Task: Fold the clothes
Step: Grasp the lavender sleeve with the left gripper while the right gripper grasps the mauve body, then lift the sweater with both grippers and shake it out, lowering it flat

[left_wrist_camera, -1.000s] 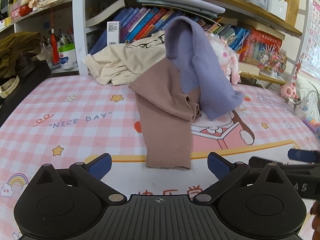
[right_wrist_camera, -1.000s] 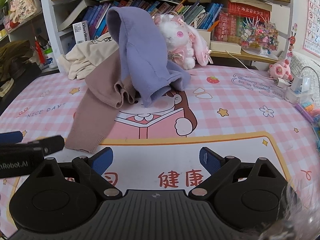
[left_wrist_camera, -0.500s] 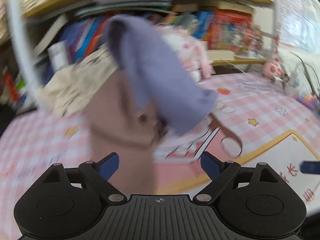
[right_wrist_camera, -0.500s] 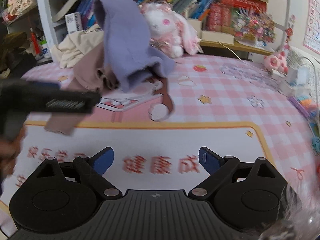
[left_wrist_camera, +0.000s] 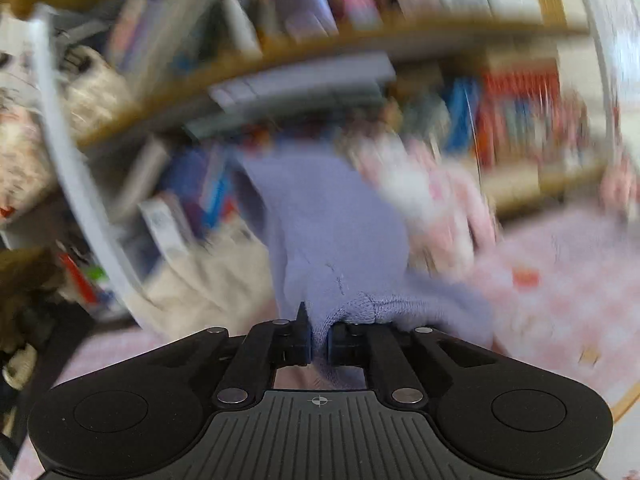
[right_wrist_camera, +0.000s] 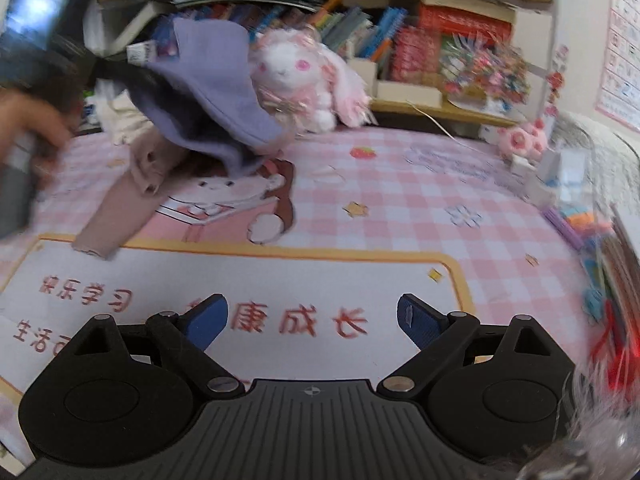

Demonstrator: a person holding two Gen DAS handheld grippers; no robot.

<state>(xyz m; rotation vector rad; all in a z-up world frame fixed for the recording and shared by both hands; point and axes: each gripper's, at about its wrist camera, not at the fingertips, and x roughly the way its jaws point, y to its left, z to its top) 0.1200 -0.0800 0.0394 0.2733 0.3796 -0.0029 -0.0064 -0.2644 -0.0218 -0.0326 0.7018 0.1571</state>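
Note:
A lavender knit garment (left_wrist_camera: 336, 248) fills the middle of the blurred left wrist view, and my left gripper (left_wrist_camera: 319, 338) is shut on its edge. In the right wrist view the same lavender garment (right_wrist_camera: 208, 80) hangs lifted over a dusty-pink knit garment (right_wrist_camera: 124, 200) that lies on the pink checked mat (right_wrist_camera: 400, 200). The left gripper and the hand holding it (right_wrist_camera: 28, 120) show at the far left there. My right gripper (right_wrist_camera: 312, 320) is open and empty, low over the mat's white panel. A cream garment (left_wrist_camera: 200, 280) lies behind, by the shelf.
A bookshelf (right_wrist_camera: 320, 12) full of books runs along the back. A white and pink plush rabbit (right_wrist_camera: 296, 76) sits in front of it. Small toys, a charger and stationery (right_wrist_camera: 560, 168) crowd the right edge of the mat.
My left gripper has gone forward to the lavender garment and shut on its edge, lifting it. The right gripper has stayed open and shifted a little to the right.

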